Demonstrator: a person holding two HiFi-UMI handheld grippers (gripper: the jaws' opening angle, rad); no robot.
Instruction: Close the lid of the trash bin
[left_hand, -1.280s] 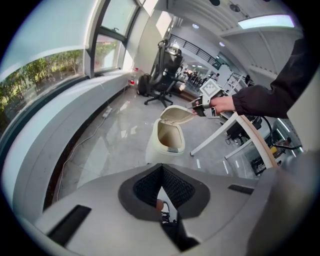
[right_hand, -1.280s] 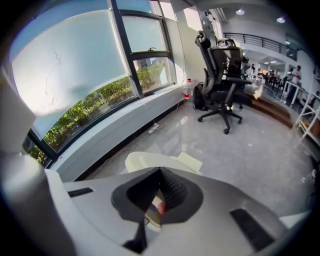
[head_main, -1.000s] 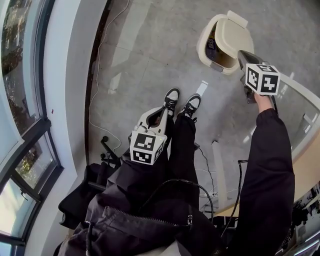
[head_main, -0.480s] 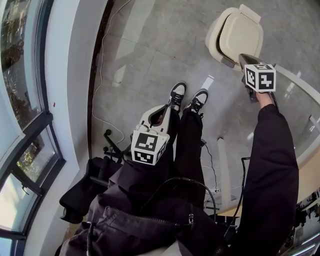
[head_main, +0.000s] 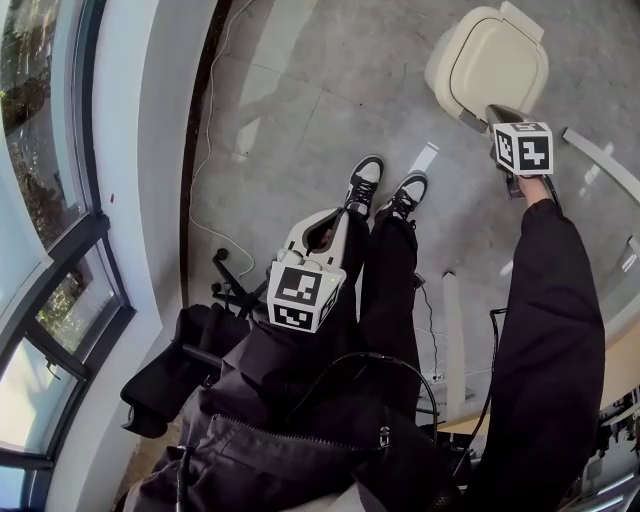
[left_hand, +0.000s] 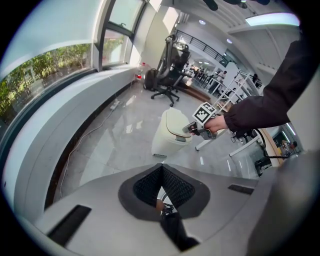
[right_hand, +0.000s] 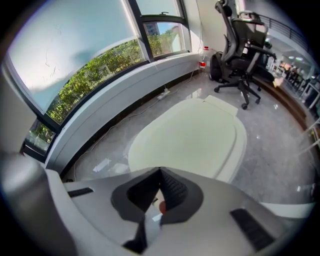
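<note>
Grey polished stone floor (head_main: 300, 120) fills the head view. A curved window wall (head_main: 40, 150) runs down its left side. A thin cable (head_main: 205, 150) trails along the base of that wall.

A person in dark clothing stands mid-frame, with black-and-white shoes (head_main: 368, 175) pointing toward the bin.

The cream trash bin (head_main: 445, 75) stands on the floor ahead of the shoes, at the upper right of the head view. Its lid (head_main: 497, 62) lies flat on the rim, and no opening shows. In the left gripper view the lid (left_hand: 175, 122) sits level on the bin body (left_hand: 162, 142). A black office chair (left_hand: 170, 75) stands well behind the bin.

The right gripper (head_main: 497, 112) is held out over the near front edge of the lid. Its own view shows the claw (right_hand: 160, 182) pressed together with nothing in it, and the lid (right_hand: 190, 137) just beyond the tips. The tips may be touching the lid edge, but no view settles it.

The left gripper (head_main: 330, 225) hangs low by the person's left thigh, well apart from the bin. Its claw (left_hand: 161, 175) is also pressed together and empty.
</note>
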